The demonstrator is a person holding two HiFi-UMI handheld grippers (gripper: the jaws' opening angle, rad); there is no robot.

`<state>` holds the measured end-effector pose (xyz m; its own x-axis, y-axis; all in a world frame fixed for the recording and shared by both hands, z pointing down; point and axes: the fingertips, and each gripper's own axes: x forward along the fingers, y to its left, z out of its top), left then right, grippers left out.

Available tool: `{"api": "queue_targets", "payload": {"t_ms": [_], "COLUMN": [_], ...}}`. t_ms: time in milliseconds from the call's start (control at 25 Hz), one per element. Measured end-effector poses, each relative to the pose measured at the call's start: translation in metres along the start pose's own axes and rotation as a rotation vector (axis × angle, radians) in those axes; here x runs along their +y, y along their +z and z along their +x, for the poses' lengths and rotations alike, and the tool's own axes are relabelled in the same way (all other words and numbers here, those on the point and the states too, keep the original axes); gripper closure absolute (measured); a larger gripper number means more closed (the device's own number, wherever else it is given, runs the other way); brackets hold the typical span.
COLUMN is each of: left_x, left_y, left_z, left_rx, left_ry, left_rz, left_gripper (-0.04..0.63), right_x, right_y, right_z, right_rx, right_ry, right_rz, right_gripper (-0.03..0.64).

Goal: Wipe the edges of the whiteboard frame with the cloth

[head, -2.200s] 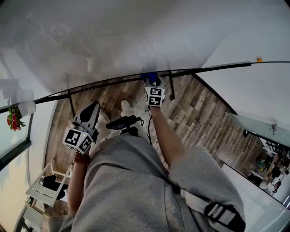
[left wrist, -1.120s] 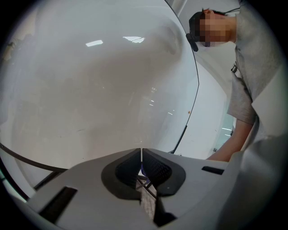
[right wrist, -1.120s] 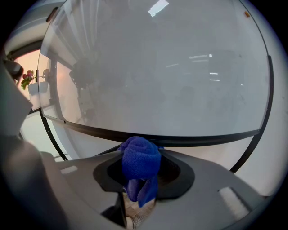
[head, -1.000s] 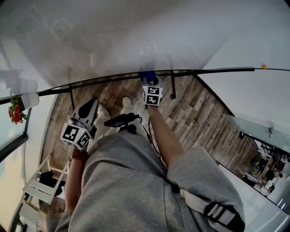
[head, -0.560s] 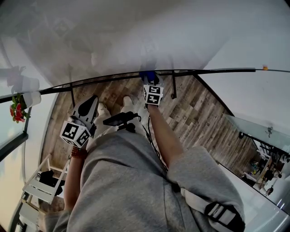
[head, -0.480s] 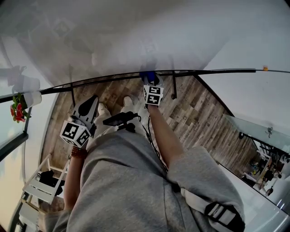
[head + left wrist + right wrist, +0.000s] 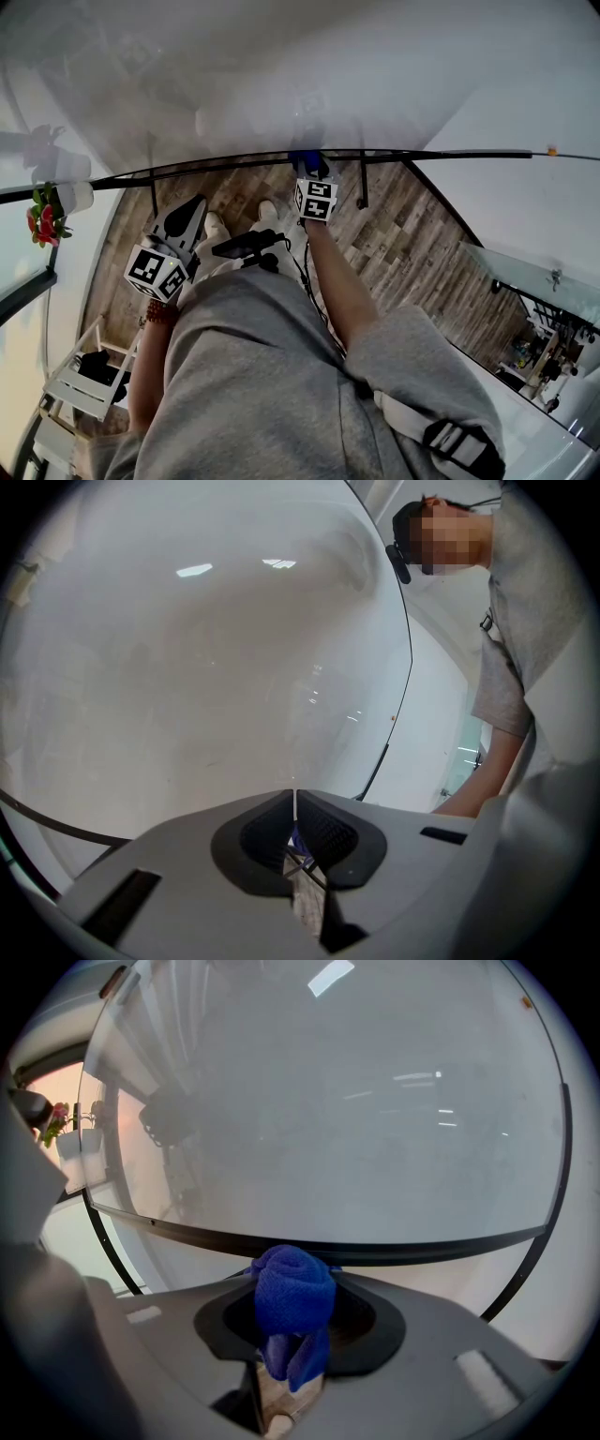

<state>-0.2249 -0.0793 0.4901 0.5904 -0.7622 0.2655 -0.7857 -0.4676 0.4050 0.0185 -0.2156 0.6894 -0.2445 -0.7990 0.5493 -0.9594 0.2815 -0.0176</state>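
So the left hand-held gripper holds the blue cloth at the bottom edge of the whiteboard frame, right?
No, the right hand-held gripper holds the cloth at the frame; the right gripper view shows it. The left hand-held gripper is shut and empty.

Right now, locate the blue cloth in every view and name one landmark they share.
Head view: the blue cloth sits upper centre, on the whiteboard's black frame.
Left gripper view: the cloth cannot be made out.
Right gripper view: low centre, bunched in the right gripper and pressed against the frame.
Shared landmark: the black frame, a thin dark curved line in all three views.
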Motion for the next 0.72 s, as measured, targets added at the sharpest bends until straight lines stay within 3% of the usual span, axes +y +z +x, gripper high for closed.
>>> {"api": "queue_targets", "payload": {"t_ms": [720], "left_x": [0.018], "left_y": [-0.005], "left_z": [-0.026], "left_rx": [0.002], "left_ry": [-0.012], "left_rz": [-0.013], "left_gripper": [0.577], "right_x": [0.040], "right_y": [0.002], "right_z": [0.004], "right_rx": [-0.007], "right_ry": [0.006], "right_rz": [0.027], "right_gripper": [0.471]}}
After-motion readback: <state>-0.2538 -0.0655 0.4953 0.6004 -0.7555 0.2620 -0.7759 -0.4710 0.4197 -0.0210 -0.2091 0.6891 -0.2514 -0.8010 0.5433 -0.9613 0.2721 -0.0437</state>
